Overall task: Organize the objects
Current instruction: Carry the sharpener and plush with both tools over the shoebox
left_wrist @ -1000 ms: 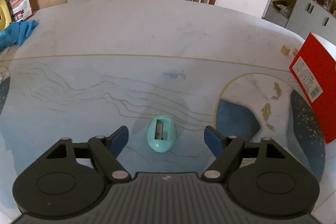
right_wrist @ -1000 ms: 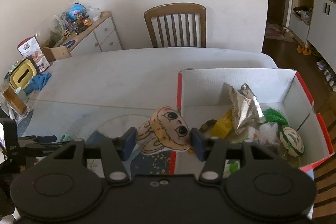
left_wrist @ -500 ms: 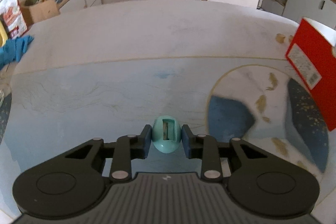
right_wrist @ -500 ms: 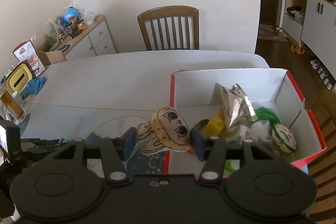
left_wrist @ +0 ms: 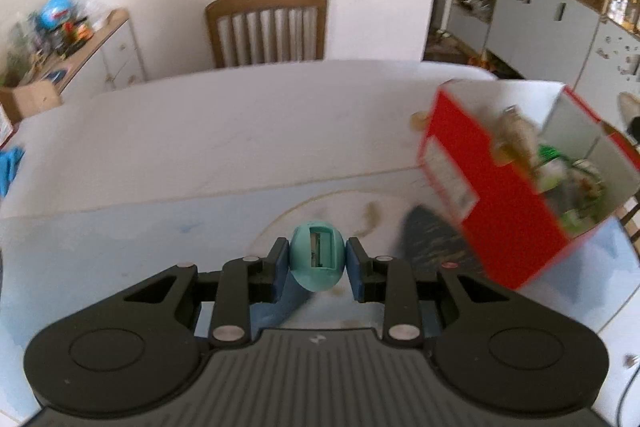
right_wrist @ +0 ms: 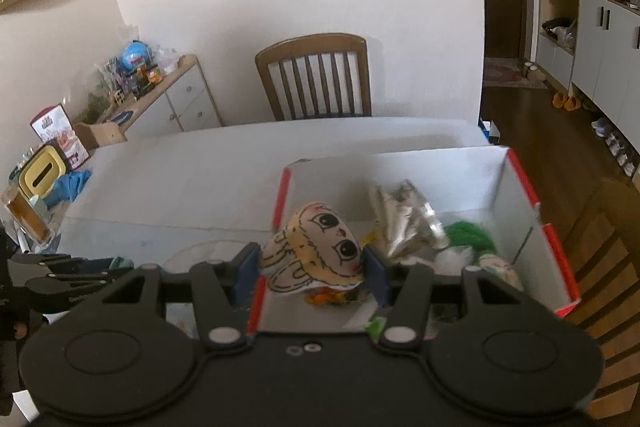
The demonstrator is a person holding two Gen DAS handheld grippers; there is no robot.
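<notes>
Your left gripper (left_wrist: 317,264) was clamped on the teal egg-shaped sharpener (left_wrist: 317,258), seemingly lifted off the table (left_wrist: 240,131); your right gripper (right_wrist: 311,265) pinched the cartoon plush (right_wrist: 316,247) above the red box (right_wrist: 558,251)

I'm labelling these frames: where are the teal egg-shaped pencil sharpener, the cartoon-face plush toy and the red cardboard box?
Teal egg-shaped pencil sharpener (left_wrist: 317,259): left wrist view, front face.
Cartoon-face plush toy (right_wrist: 316,249): right wrist view, face.
Red cardboard box (left_wrist: 500,211): left wrist view, outer side wall.
</notes>
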